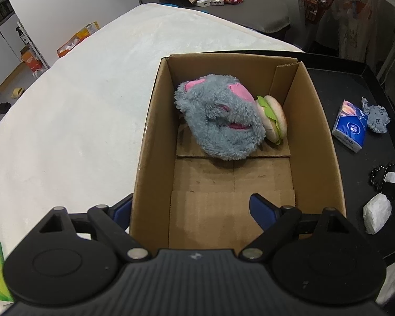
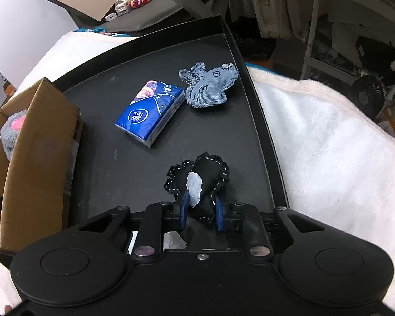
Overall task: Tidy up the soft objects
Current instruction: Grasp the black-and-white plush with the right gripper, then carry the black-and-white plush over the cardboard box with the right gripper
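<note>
Black stitched plush is light and squashy; your right gripper fingers pinch its near end, left gripper gapes empty.

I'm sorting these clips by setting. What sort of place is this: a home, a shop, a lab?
Probably a cluttered workroom or storage room set up for a household task, not a tidy home. A white fleece blanket covers the work surface, white metal shelving holds odds and ends, and an opened orange carton sits on the floor.
</note>
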Motion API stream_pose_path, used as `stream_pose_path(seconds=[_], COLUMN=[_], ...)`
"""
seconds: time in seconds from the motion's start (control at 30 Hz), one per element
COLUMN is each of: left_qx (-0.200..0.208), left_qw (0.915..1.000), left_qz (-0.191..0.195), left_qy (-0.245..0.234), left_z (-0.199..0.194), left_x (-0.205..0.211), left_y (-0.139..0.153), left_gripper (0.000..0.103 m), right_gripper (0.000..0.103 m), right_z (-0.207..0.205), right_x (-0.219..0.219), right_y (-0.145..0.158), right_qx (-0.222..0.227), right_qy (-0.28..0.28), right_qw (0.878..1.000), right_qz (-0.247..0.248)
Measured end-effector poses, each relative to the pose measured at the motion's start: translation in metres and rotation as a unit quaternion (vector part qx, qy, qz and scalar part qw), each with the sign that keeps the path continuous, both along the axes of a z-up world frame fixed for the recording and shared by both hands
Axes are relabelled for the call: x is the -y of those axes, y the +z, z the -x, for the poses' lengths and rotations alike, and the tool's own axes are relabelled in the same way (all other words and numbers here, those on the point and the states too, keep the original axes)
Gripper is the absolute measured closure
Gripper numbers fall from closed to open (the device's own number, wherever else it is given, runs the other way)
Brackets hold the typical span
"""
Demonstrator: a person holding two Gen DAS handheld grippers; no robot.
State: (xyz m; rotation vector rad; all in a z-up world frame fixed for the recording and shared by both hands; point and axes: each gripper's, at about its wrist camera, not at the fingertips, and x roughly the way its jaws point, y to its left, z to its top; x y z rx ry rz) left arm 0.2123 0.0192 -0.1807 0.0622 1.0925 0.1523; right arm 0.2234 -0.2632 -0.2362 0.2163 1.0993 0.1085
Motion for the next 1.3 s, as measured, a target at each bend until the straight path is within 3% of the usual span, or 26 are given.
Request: stream_pose_path(seconds=[1.3], left_qx=[0.061], left_qw=[0.9934], left_qz=[0.092], left_qy=[0.031], left_z=[0.016], left_x=[-0.042], left_y=[0.018], left_gripper=[0.018], right_gripper=[0.083], right_z=[0.006], right_x=[-0.08], right_y=[0.103], right_qx=[0.078], right_qy=[0.036], right_qw=[0.995], right_qz=[0.044])
